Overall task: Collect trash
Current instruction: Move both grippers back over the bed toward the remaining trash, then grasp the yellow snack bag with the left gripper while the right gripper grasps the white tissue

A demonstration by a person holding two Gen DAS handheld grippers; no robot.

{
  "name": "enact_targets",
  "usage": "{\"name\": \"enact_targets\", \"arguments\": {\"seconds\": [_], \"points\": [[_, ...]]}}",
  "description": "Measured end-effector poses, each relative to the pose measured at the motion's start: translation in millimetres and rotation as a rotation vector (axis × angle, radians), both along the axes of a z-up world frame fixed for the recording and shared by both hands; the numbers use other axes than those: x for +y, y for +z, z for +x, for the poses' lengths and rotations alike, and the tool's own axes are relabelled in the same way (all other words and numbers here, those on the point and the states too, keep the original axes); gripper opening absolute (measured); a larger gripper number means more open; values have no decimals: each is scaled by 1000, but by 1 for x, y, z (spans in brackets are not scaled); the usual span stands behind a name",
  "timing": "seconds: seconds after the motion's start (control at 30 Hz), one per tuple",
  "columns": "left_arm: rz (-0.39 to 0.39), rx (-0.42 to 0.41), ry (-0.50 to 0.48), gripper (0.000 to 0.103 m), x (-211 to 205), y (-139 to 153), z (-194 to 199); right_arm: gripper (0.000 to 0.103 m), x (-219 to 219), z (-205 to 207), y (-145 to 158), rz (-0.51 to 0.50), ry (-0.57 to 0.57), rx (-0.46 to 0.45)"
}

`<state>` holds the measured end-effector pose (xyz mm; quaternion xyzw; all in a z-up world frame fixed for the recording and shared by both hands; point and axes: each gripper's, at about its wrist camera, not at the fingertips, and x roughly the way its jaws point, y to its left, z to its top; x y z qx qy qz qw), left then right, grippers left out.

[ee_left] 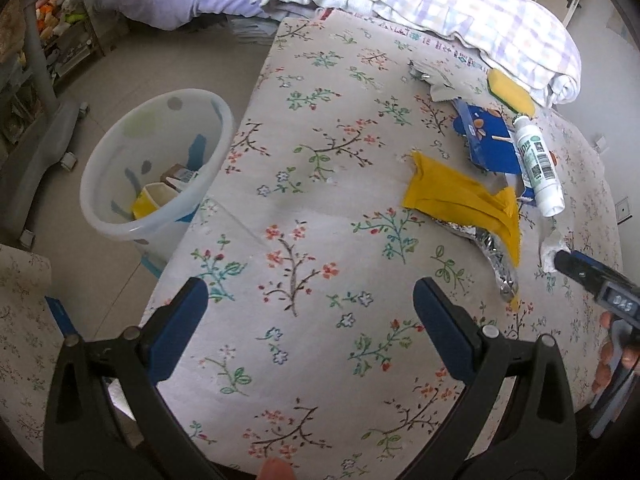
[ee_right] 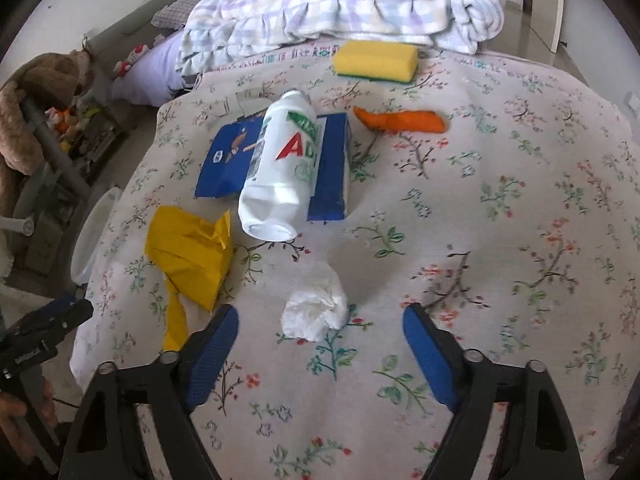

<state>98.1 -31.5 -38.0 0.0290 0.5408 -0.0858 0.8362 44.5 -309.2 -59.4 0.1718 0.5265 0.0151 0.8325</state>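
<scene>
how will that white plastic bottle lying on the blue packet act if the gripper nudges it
The white bottle lies on its side across the blue packet, so a sideways nudge would probably roll it. Its base end looks dented, so it is likely empty, light and thin-walled, and may give under the pads. The smooth plastic could slip unless gripped across the middle.

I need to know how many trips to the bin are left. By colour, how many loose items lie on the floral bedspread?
Yellow: 2, wrapper and sponge
White: 2, bottle and tissue
Blue: 1, packet
Orange: 1, scrap
Grey: 1, torn scrap
Total: 7
</scene>
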Motion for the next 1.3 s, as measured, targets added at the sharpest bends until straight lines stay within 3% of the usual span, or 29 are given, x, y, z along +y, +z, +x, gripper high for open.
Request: {"name": "enact_targets", "arguments": {"seconds": [0.2,0.47,0.9,1.17,1.23,1.3], "points": [[-3,11,-18,102,-20,-2,1,28,10,6,-9,-61,22,-3],[-48,33,18,102,-57,0,9,25,-1,-12,8,-41,27,-22],[-165,59,253,102,-111,-19,31,26,-57,-38,12,-14,-48,-3],[-88,-13,346,97,-127,-31,34,26,-74,-44,11,1,-71,3],[-49,-37,320,91,-134,-31,31,26,-76,-45,10,5,-72,7],[-28,-63,274,77,-141,-31,28,26,-79,-47,9,9,-74,10]]}}
